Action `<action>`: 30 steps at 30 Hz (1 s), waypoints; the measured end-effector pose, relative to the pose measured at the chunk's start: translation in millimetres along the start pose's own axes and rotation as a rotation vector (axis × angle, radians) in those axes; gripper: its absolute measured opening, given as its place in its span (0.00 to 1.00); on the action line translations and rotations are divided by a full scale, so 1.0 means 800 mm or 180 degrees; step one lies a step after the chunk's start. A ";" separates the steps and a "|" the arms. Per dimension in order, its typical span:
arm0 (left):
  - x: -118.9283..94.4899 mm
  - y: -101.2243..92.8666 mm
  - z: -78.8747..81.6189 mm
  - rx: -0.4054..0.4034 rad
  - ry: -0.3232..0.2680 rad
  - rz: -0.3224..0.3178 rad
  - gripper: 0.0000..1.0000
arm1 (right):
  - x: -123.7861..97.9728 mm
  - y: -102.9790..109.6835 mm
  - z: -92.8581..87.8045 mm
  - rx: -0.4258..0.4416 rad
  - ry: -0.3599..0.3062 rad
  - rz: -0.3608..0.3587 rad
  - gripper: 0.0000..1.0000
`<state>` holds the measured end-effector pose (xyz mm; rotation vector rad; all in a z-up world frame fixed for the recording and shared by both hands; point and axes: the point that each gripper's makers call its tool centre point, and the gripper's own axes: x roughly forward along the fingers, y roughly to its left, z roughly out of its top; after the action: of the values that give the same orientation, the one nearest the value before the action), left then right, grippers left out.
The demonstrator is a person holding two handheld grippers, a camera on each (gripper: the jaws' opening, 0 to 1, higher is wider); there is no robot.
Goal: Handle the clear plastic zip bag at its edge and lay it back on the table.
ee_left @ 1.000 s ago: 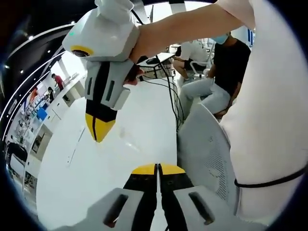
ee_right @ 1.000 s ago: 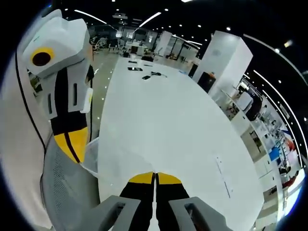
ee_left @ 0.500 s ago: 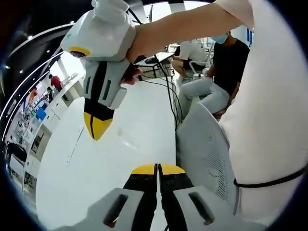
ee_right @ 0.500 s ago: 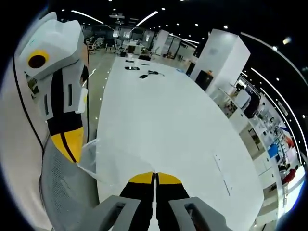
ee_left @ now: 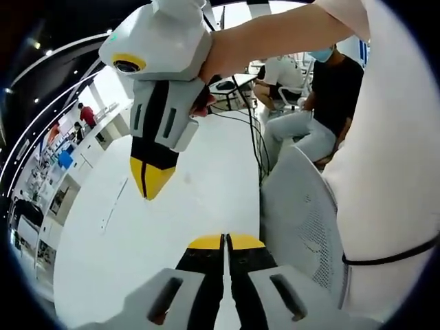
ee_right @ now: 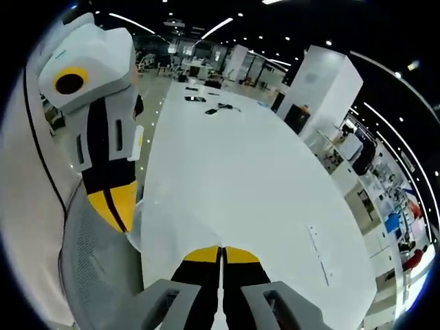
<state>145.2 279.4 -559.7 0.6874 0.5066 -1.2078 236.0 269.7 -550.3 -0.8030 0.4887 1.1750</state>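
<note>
Both yellow-tipped grippers, left and right, have jaws pressed together above the long white table; right gripper view shows the clear plastic zip bag beside them.

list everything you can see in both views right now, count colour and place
zip bag: one, clear plastic, at the near table edge in the right gripper view, by the left gripper's tip
table: one, white, long, running away from both grippers
mesh chair: one, grey-white, beside the table's near edge
cables: a few, black, at the table's far end in the left gripper view
small dark items: several, on the table's far end in the right gripper view
seated people: two, at the far end
left gripper: one, yellow tips, jaws together
right gripper: one, yellow tips, jaws together
person's arm: one, holding the right gripper
</note>
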 end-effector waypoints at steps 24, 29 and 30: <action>-0.002 0.020 0.003 -0.0069 -0.0045 0.0171 0.03 | -0.007 0.005 0.009 -0.0143 -0.0025 -0.0013 0.00; -0.005 0.022 0.005 -0.0084 -0.0066 0.0194 0.03 | -0.007 0.002 0.009 -0.0139 -0.0026 -0.0021 0.00; -0.005 0.022 0.005 -0.0087 -0.0069 0.0198 0.03 | -0.007 0.002 0.009 -0.0142 -0.0026 -0.0026 0.00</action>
<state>161.2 282.9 -550.5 0.6617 0.4796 -1.1469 232.4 271.9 -541.7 -0.8373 0.4534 1.1847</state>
